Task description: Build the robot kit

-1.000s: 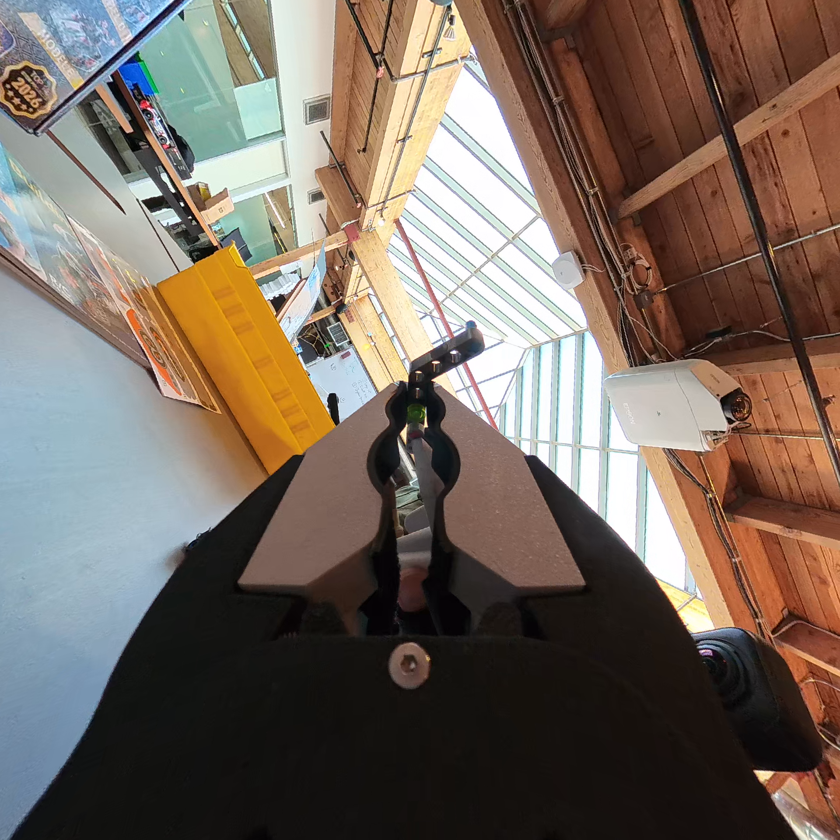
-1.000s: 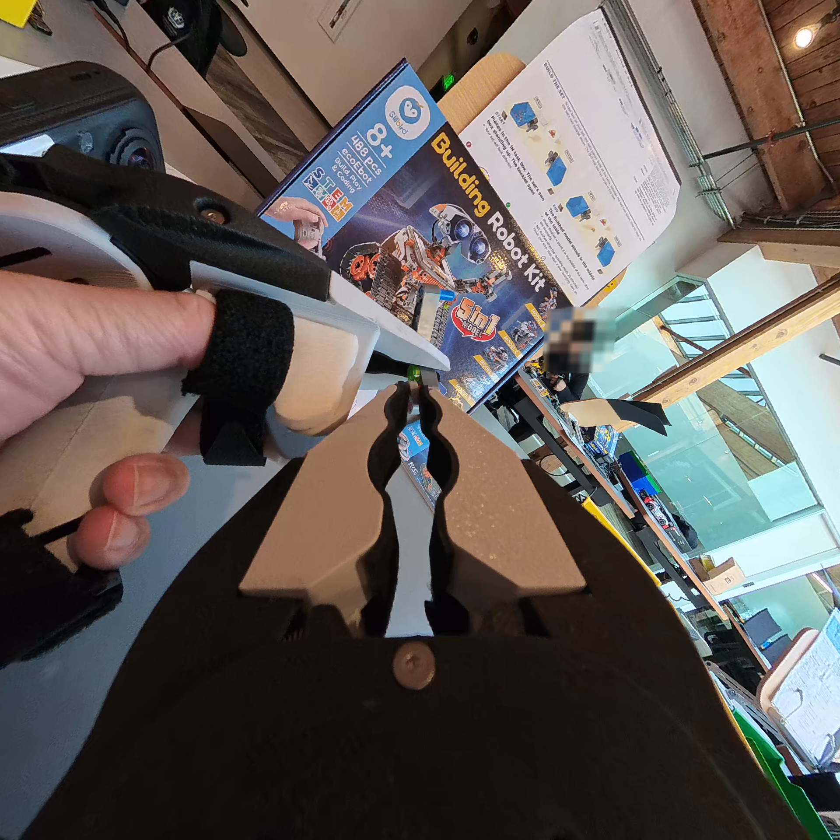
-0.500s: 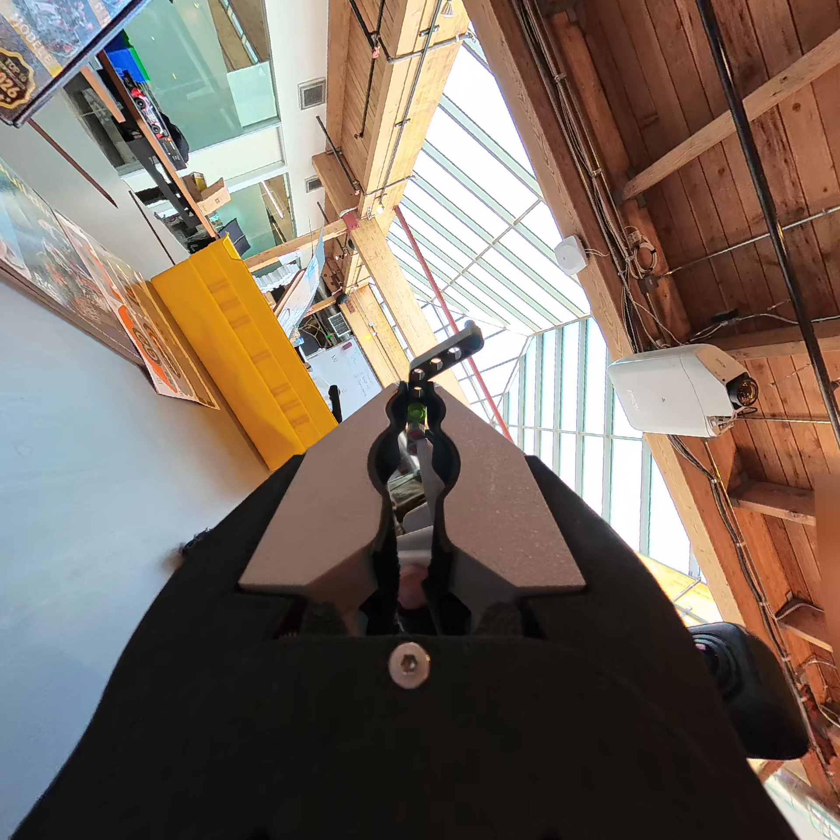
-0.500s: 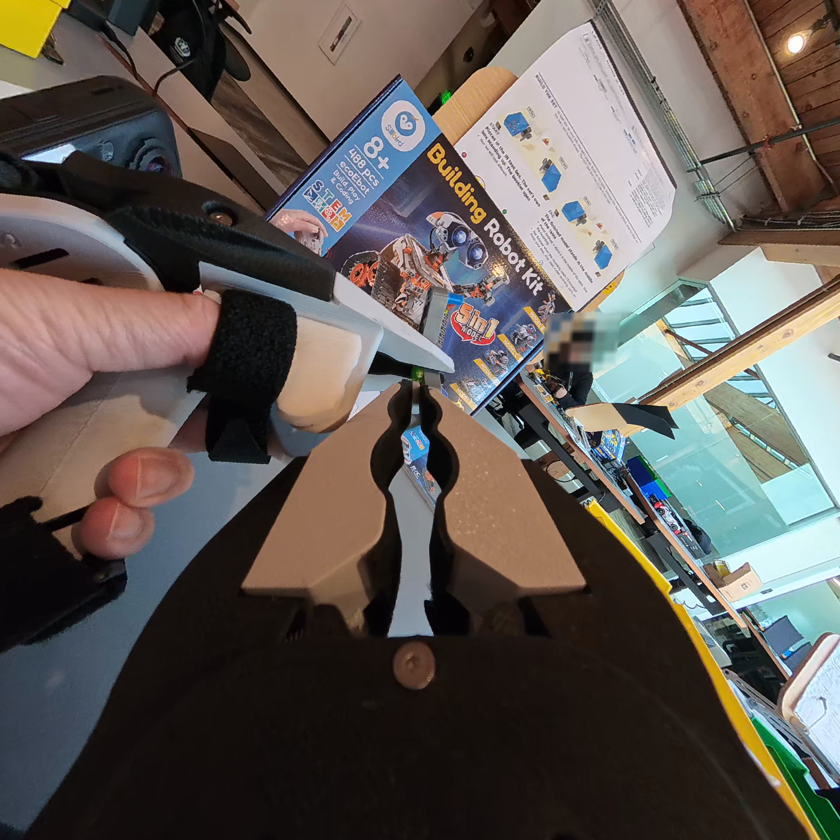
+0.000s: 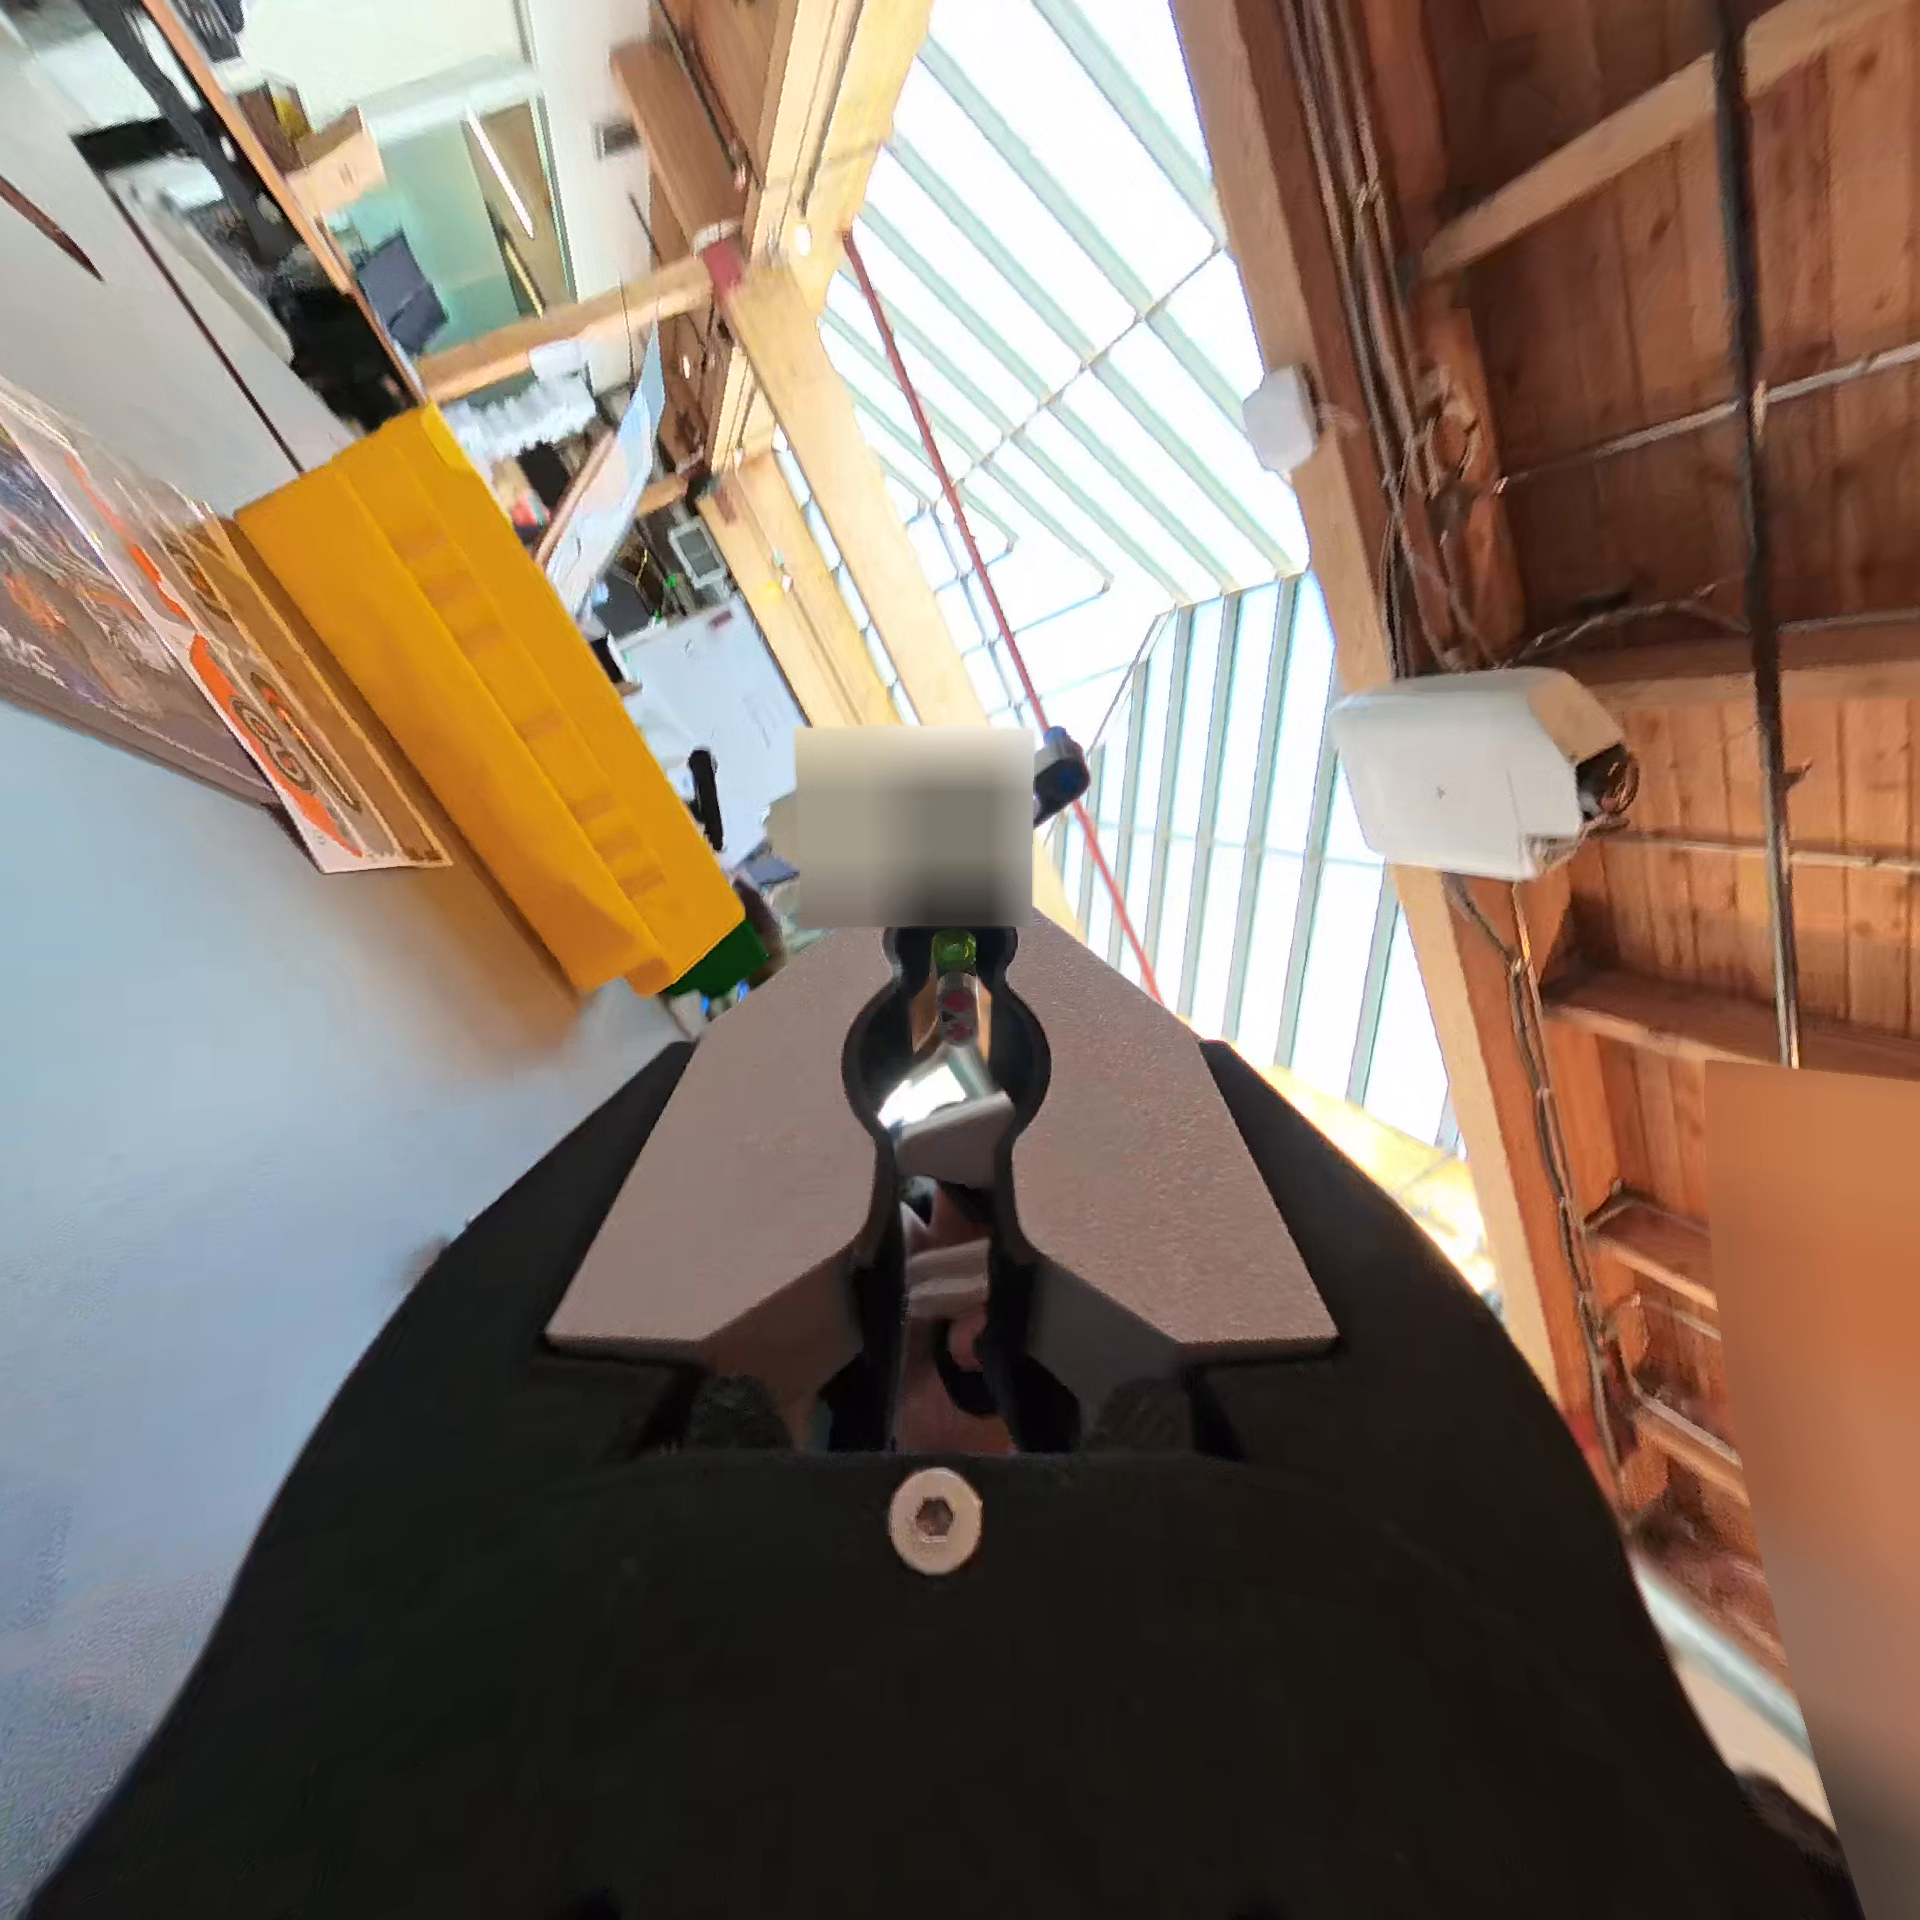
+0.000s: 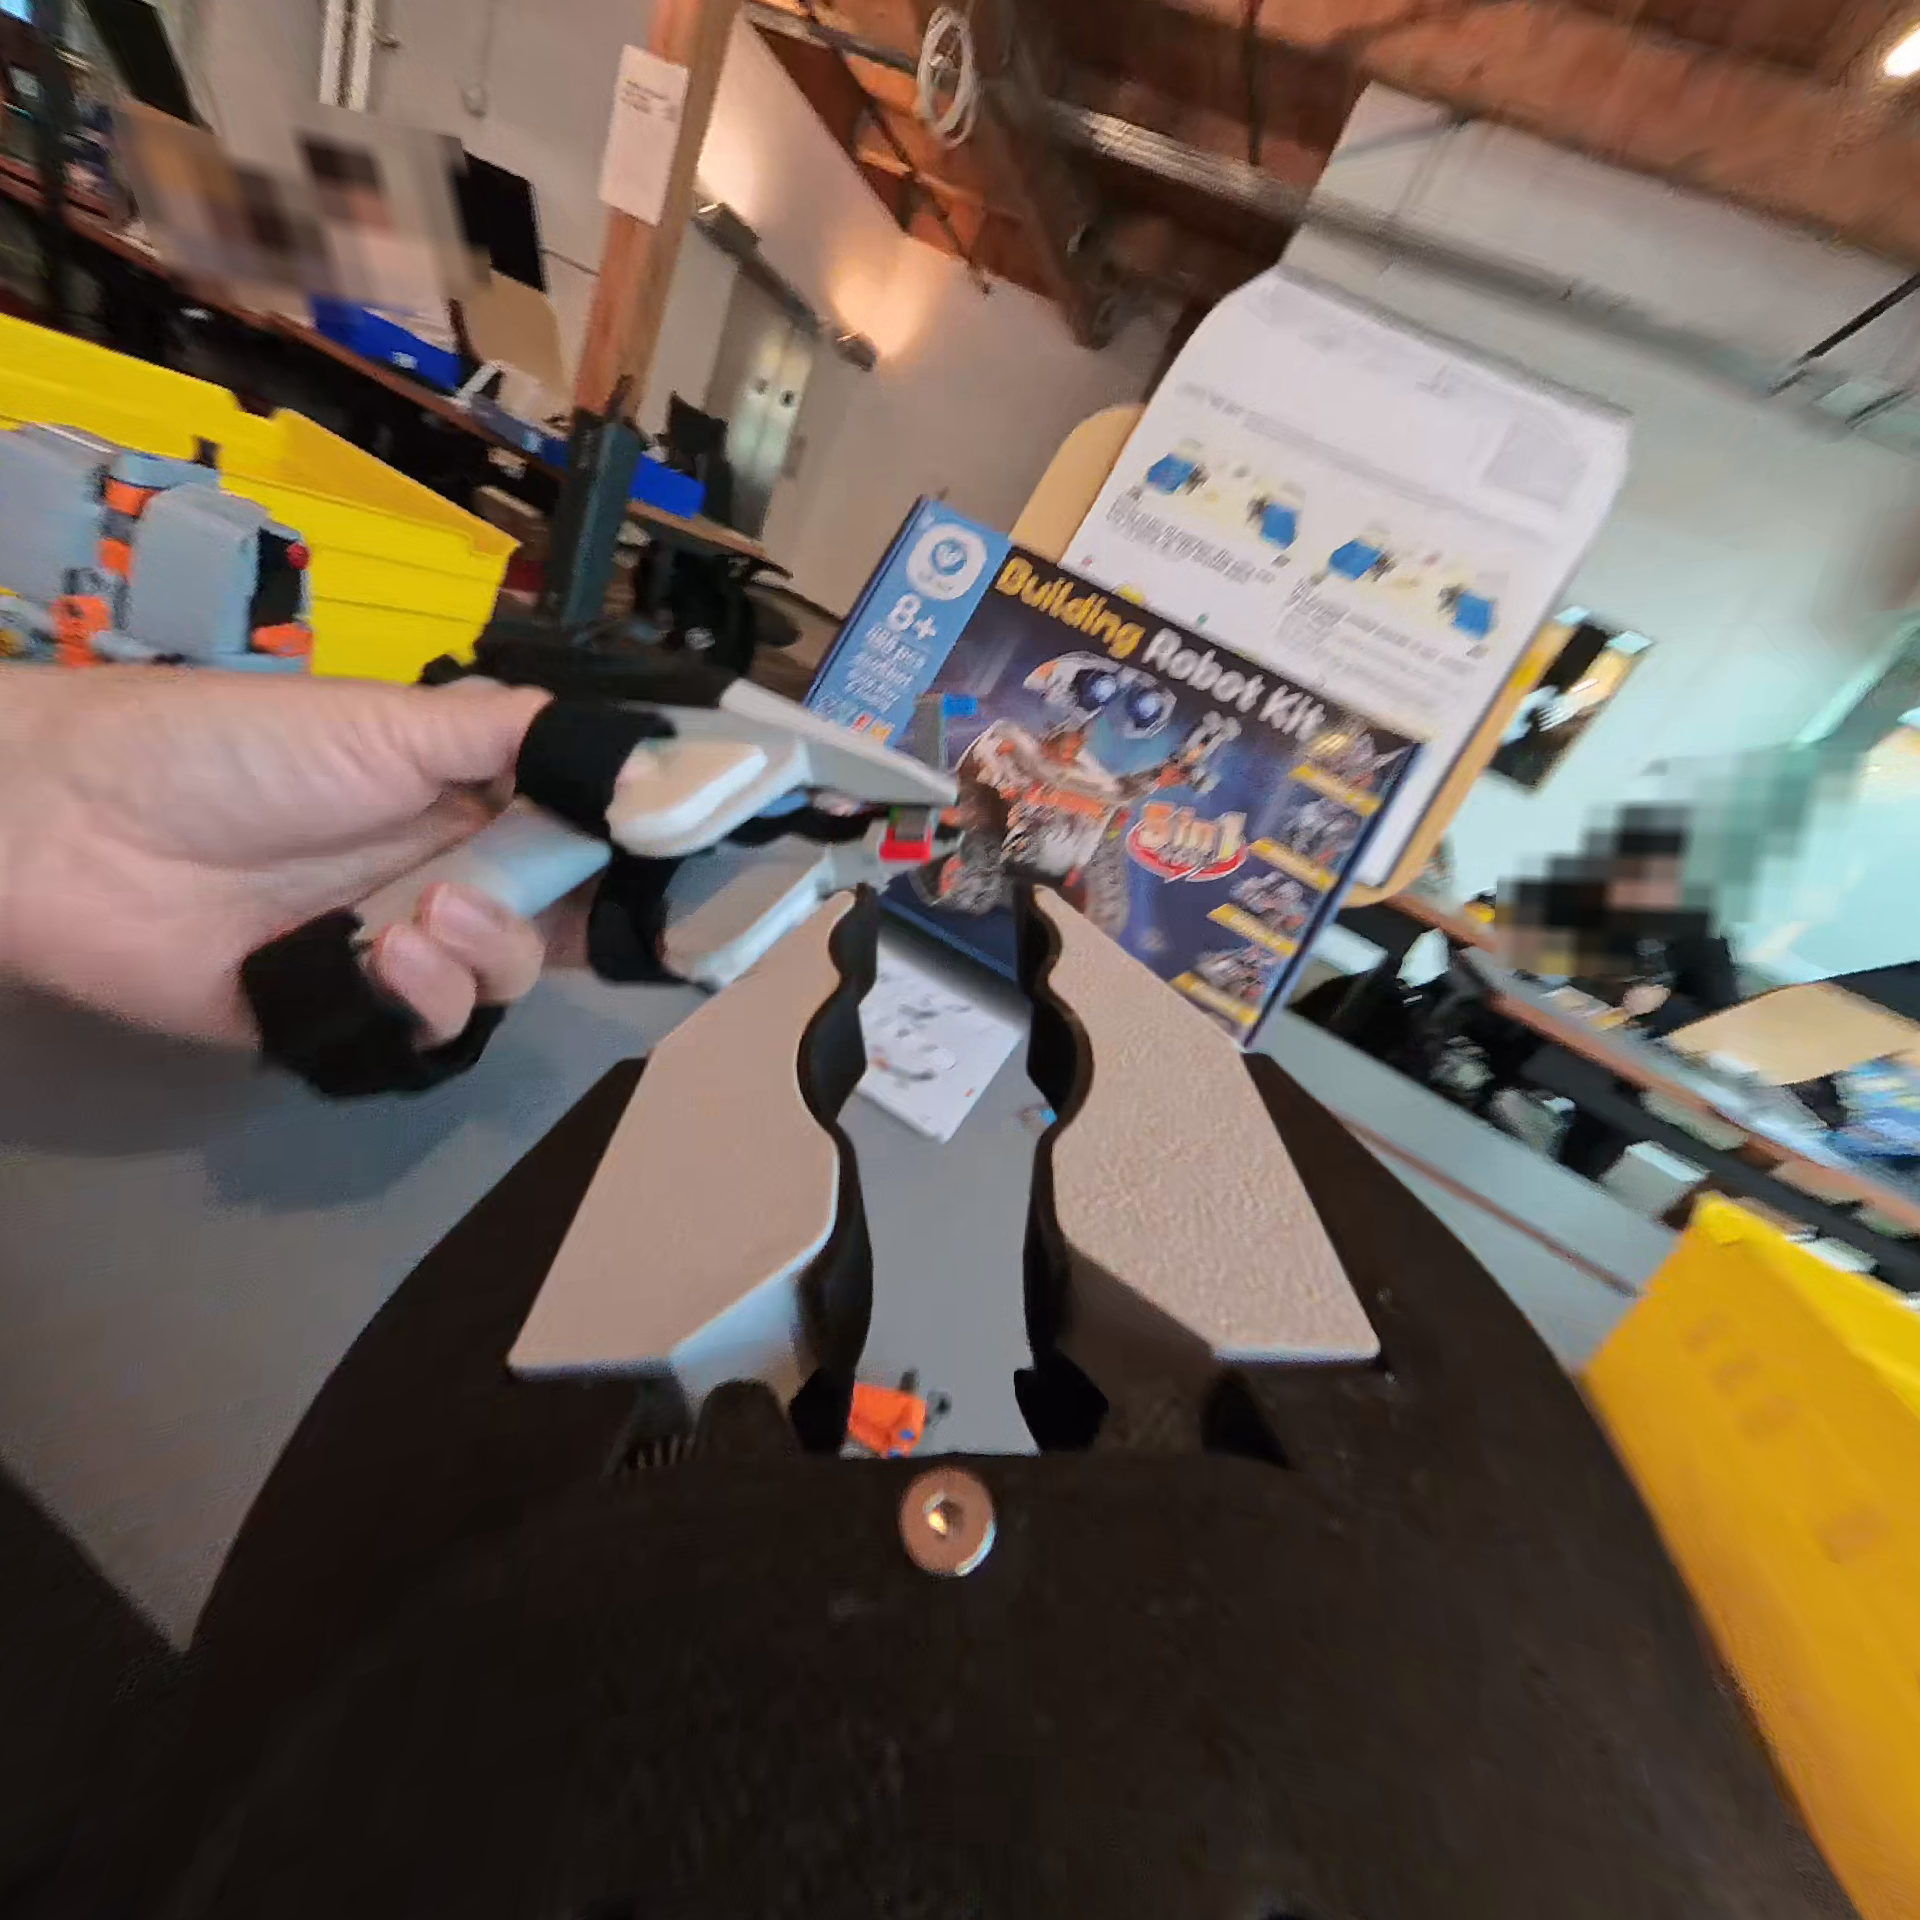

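My left gripper [image 5: 951, 940] points up towards the ceiling and is shut on a small part with a green peg [image 5: 954, 948]. A black beam end [image 5: 1060, 774] sticks out past a mosaic patch above the tips. In the right wrist view a hand [image 6: 239, 821] holds the left gripper [image 6: 914, 821], with a small red and green part [image 6: 902, 840] at its tips. My right gripper [image 6: 945, 899] is open and empty, just below and short of that part. A small orange piece [image 6: 885, 1423] lies on the grey table [image 6: 260, 1247] between my right fingers.
A robot kit box [image 6: 1122, 790] stands ahead with an instruction sheet [image 6: 1351, 499] behind it and a booklet [image 6: 925, 1049] lying before it. Yellow bins stand at the left [image 6: 395, 561] and right [image 6: 1787, 1475]. A grey and orange model [image 6: 187, 582] stands at the left. A yellow bin [image 5: 488, 707] shows in the left wrist view. There is about 6 cm between the tips of the two grippers. The small orange piece [image 6: 885, 1423] is about 12 cm from my right fingertips.
My right gripper has opened and drawn back from the part in the left gripper, and its view has swung level. The left gripper stays shut and has tilted slightly.
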